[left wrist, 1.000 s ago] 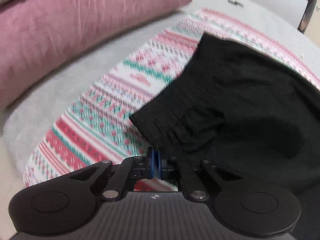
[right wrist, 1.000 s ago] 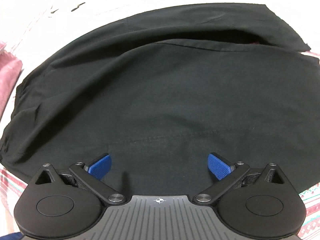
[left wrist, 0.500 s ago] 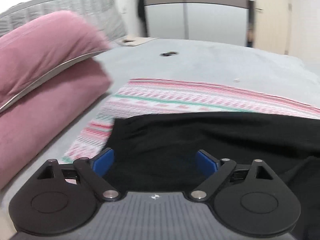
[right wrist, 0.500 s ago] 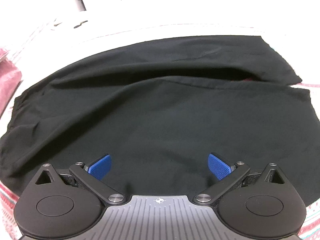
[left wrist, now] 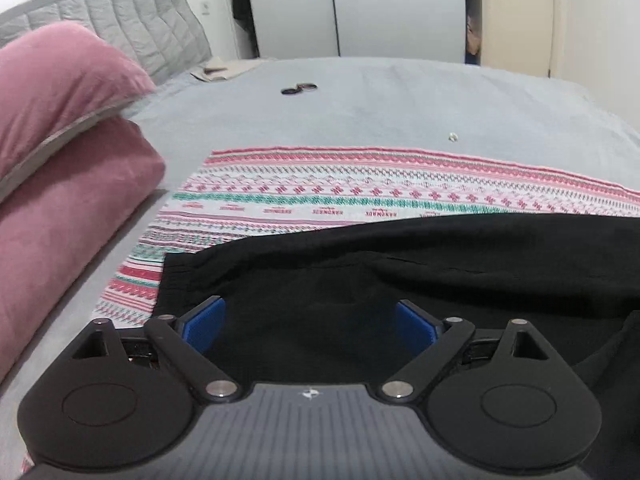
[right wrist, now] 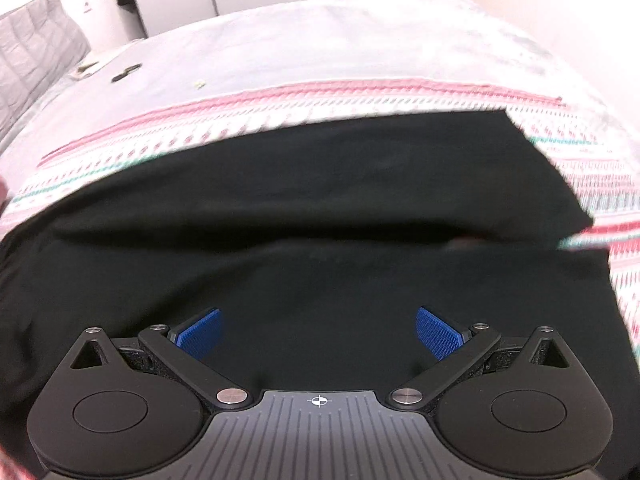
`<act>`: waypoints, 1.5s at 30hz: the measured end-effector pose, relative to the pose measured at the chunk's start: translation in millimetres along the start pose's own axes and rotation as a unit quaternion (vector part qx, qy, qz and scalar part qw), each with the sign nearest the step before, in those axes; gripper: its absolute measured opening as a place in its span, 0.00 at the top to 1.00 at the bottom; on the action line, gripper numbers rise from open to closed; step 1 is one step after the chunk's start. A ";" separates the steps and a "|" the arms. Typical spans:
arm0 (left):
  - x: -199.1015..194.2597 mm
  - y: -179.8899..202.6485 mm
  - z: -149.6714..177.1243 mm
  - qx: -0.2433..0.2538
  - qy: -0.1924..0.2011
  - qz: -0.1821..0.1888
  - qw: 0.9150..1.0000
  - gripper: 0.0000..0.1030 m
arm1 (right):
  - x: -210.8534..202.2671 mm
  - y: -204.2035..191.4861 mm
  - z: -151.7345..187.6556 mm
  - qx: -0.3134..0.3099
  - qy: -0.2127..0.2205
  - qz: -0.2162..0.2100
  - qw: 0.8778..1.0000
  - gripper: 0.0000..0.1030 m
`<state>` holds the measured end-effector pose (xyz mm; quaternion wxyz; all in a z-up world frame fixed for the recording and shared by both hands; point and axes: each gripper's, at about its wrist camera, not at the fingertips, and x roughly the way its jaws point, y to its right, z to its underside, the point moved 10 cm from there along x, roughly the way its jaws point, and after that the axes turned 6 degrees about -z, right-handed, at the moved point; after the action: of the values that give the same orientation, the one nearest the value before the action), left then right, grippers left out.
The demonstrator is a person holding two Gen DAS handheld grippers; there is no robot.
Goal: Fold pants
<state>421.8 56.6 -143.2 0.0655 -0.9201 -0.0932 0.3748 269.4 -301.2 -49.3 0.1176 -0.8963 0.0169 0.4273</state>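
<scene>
Black pants (left wrist: 420, 264) lie folded lengthwise on a red, green and white patterned cloth (left wrist: 320, 196) spread on a grey bed. In the left wrist view their gathered waistband end is at the lower left. My left gripper (left wrist: 308, 326) hangs above that end, open, its blue pads (left wrist: 202, 326) wide apart with nothing between them. In the right wrist view the pants (right wrist: 320, 208) fill the middle, one layer lying over the other with a long crease across. My right gripper (right wrist: 318, 334) hovers above the near layer, open and empty.
Two pink pillows (left wrist: 60, 168) are stacked at the left beside the cloth, with a quilted grey headboard (left wrist: 120, 28) behind. A small dark object (left wrist: 298, 89) and a white speck (left wrist: 453, 136) lie on the grey sheet (left wrist: 400, 104). Wardrobe doors stand beyond the bed.
My left gripper was shut on the waistband corner, then opened, let it go and drew back and up. The right gripper rose, staying open, so more bed shows.
</scene>
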 end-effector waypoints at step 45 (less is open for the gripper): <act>162.1 -19.8 -30.9 0.054 -0.067 -0.061 0.994 0.00 | 255.4 108.0 -180.2 0.122 -0.028 0.096 0.987 0.63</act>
<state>554.8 110.1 -227.3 0.1318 -0.8804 -0.1327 0.4358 554.5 -428.8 -157.7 0.1846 -0.8569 0.1518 0.4567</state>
